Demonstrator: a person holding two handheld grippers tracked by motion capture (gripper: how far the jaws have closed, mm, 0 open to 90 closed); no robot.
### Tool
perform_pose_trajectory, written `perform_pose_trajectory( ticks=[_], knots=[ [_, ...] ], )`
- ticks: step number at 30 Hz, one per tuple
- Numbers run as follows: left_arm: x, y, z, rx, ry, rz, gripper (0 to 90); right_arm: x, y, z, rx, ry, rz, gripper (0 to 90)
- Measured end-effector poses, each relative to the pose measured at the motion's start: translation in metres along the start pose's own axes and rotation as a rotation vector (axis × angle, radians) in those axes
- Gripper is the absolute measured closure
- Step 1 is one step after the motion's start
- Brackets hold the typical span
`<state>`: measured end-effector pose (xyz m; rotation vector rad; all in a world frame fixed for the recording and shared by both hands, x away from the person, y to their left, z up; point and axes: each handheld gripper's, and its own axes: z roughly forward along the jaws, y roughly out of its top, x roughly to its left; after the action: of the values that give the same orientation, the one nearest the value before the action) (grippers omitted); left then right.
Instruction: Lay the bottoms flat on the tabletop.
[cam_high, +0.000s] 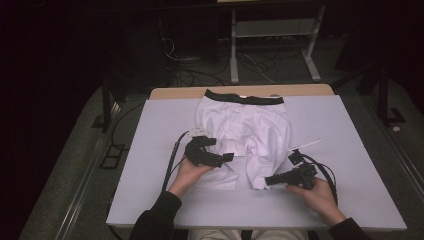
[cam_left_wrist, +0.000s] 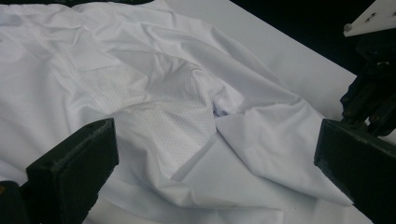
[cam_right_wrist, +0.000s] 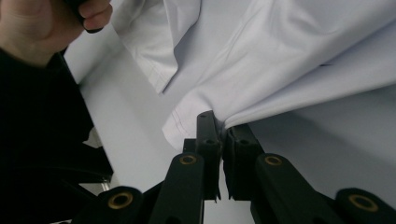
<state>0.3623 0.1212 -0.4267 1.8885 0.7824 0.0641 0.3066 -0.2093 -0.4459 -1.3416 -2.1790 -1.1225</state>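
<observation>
right grip had a thin hold on the hem

the table (cam_high: 350, 165) carried a pair of white shorts (cam_high: 240, 130) laid flat, black waistband (cam_high: 244, 98) at the far edge and the legs pointing back toward the person. the nearer part of the cloth was rumpled, one leg folded over on itself.

the biggest risk, as i judged it, was the cloth slipping out. the right gripper (cam_right_wrist: 223, 128) had its jaws pressed together on just the edge of a leg hem (cam_right_wrist: 180, 123), only a narrow strip of fabric between the pads. a quick pull or a lift against the weight of the shorts could have dragged that strip free. a second risk was bunching: the fabric already lay in loose folds, so dragging from one corner alone might have twisted it rather than spread it.

the left gripper (cam_high: 220, 159) was the other worry. its jaws stood wide apart over the near left leg, cloth lying below and between them but not pinched, so that side was unheld and could have trailed or slid on the table.

in the left gripper view the shorts (cam_left_wrist: 177, 107) lay just ahead of the spread fingers (cam_left_wrist: 74, 163), while in the right gripper view the hem sat right at the closed tips, pinched.
</observation>
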Motion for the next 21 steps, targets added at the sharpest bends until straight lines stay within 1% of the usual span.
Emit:
perform_pose_trajectory(
  ticks=[3,7,9,14,17,21],
  knots=[
    [0.0,0.0,0.0,0.003,0.001,0.001,0.0,-0.006,-0.003,-0.018,-0.022,0.0,0.012,85.6],
    [-0.001,0.0,0.001,0.006,-0.005,0.005,0.0,-0.014,-0.004,-0.039,-0.056,-0.023,0.038,85.6],
    [-0.003,0.0,0.002,0.008,-0.009,0.007,0.0,-0.019,-0.004,-0.048,-0.064,-0.017,0.052,85.5],
    [-0.006,0.001,0.004,0.025,-0.02,0.012,0.0,-0.03,-0.009,-0.065,-0.095,-0.01,0.082,85.2],
    [-0.008,0.002,0.005,0.036,-0.029,0.009,0.1,-0.035,-0.011,-0.075,-0.12,-0.006,0.091,86.3],
    [-0.015,0.003,0.01,0.064,-0.058,0.013,0.3,-0.038,-0.013,-0.083,-0.144,-0.018,0.099,87.2]
  ],
)
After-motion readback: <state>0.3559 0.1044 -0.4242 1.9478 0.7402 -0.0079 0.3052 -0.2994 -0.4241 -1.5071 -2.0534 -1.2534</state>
